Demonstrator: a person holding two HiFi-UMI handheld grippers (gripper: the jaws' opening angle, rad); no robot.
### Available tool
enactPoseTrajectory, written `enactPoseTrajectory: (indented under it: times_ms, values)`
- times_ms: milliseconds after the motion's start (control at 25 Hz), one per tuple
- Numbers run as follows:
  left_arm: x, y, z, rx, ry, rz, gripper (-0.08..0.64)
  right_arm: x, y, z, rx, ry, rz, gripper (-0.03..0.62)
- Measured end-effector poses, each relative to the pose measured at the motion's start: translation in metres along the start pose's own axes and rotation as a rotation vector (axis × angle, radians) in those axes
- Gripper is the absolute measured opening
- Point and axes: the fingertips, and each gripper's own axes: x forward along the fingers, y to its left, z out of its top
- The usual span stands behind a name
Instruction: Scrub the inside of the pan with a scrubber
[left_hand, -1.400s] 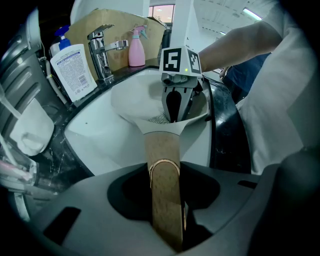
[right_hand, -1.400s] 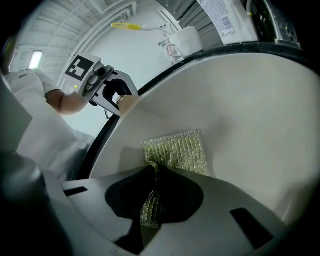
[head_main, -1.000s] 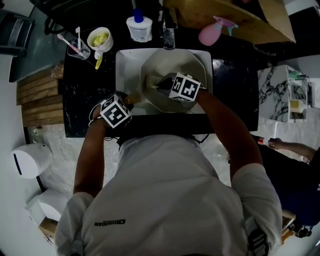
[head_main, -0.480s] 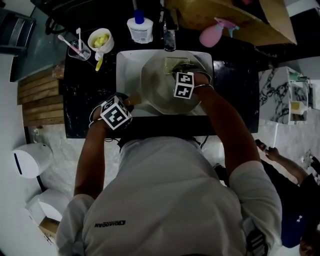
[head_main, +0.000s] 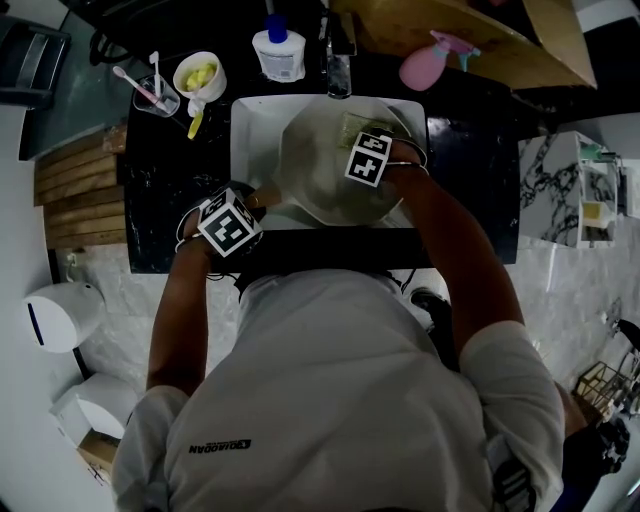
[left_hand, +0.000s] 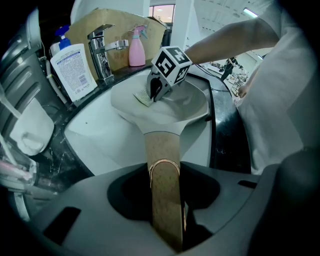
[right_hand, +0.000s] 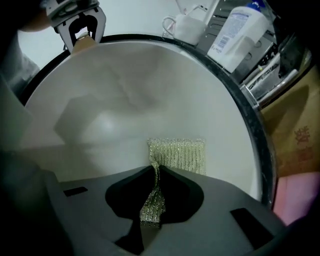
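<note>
Over one sink (head_main: 248, 130), one pan (head_main: 315, 175), one scrubber (right_hand: 180, 152), two hand-held grippers (left_hand: 165, 172) (right_hand: 154, 172)

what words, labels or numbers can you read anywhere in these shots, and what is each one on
Nothing reads clearly enough to quote.
white pump bottle: label with several lines of print, too small to read.
shirt: one short white word on the back, upside down in the head view, too blurred to read for sure.
cardboard box: red marks, blurred, unreadable.
</note>
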Motion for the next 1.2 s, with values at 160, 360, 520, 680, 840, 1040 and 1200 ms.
enactPoseTrajectory:
  times_ms: [160, 360, 520, 680, 840, 1040, 1200]
  values:
    - [0.000, 0.000, 0.000, -0.002, 0.001, -0.002, 0.153, -0.005, 0.018, -0.014, 0.053, 0.058, 0.100, 0.060]
    - [0.001, -0.001, 0.000, -0.001, 0.002, 0.002, 0.153, -0.009, 0.041, -0.028, 0.083, 0.097, 0.205, 0.058]
    - [0.000, -0.001, 0.000, -0.002, 0.005, 0.005, 0.153, -0.013, 0.056, -0.033, 0.074, 0.131, 0.258, 0.058]
    - [0.001, 0.000, 0.000, -0.001, 0.005, 0.004, 0.153, -0.016, 0.075, -0.046, 0.089, 0.200, 0.338, 0.058]
    - [0.002, -0.001, 0.000, -0.001, 0.006, 0.010, 0.153, -0.020, 0.099, -0.048, 0.074, 0.238, 0.429, 0.058]
    - [0.001, 0.000, 0.001, 0.011, 0.005, 0.024, 0.153, -0.024, 0.114, -0.042, 0.040, 0.236, 0.503, 0.058]
    - [0.000, 0.000, 0.001, 0.021, 0.006, 0.036, 0.152, -0.030, 0.122, -0.034, 0.020, 0.180, 0.538, 0.058]
